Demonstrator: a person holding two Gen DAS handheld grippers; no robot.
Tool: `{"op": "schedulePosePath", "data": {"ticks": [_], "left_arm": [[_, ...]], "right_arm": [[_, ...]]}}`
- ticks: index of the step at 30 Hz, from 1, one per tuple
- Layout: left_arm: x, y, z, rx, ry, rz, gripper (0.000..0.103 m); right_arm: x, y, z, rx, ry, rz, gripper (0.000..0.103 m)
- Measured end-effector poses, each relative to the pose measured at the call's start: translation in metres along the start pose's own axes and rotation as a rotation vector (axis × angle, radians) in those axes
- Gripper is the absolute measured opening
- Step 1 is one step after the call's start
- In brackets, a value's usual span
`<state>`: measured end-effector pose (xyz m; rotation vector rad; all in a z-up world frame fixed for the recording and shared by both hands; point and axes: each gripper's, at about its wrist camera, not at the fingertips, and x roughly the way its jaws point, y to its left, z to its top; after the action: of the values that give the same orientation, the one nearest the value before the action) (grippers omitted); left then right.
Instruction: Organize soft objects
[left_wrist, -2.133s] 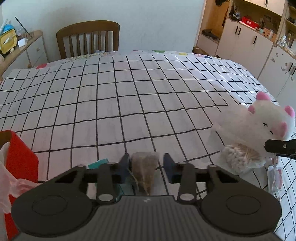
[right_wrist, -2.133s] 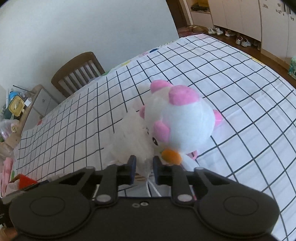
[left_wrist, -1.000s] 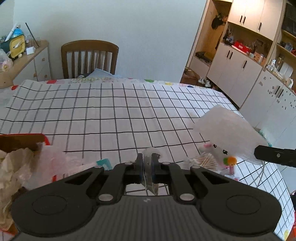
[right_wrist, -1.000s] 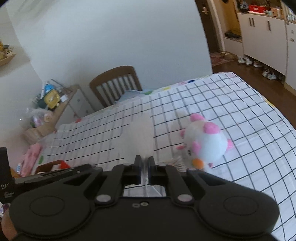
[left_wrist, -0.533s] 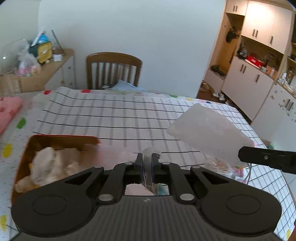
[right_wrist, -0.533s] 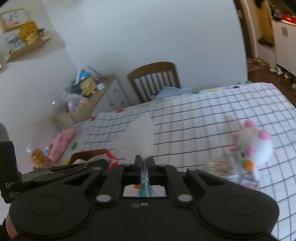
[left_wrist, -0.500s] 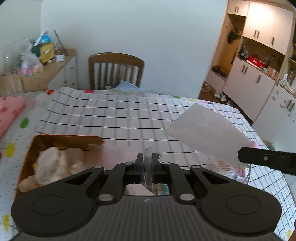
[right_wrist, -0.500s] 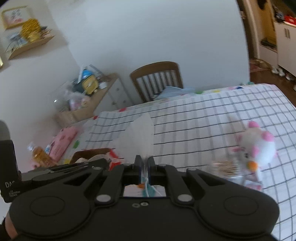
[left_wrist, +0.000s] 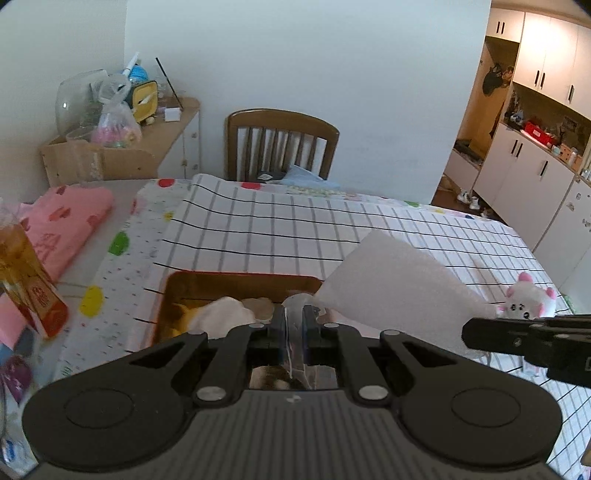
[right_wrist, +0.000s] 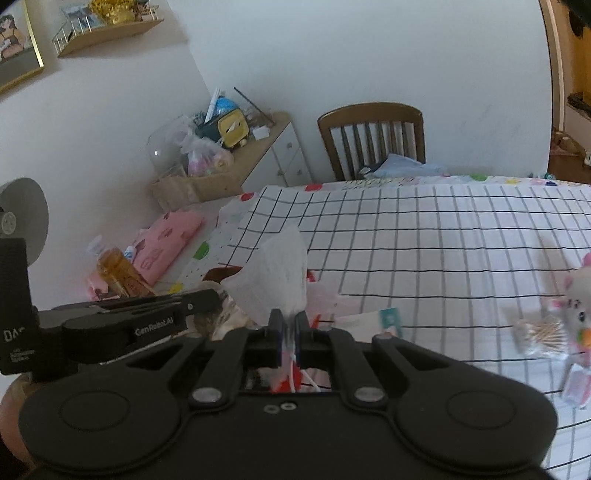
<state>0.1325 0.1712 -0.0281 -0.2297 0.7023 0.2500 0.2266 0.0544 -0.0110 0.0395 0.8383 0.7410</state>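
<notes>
Plastic bag (right_wrist: 282, 273), white and translucent, is being pinched at its edge by the right tongs (right_wrist: 290, 332) and held above the surface (left_wrist: 332, 236). A clear crumpled scrap (left_wrist: 295, 314) is being pinched by the left tongs (left_wrist: 293, 325) over the red box (left_wrist: 236, 282) near the surface's left edge. A plush toy (left_wrist: 528, 301) is lying toward the right edge.
</notes>
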Motion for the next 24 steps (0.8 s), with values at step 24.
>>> {"op": "schedulePosePath", "data": {"ticks": [24], "left_arm": [[0.081,0.08,-0.002,0.062,0.151,-0.01,0.008]], "right_arm": [[0.136,0.047,-0.016,0.0,0.2,-0.164,0.005]]}}
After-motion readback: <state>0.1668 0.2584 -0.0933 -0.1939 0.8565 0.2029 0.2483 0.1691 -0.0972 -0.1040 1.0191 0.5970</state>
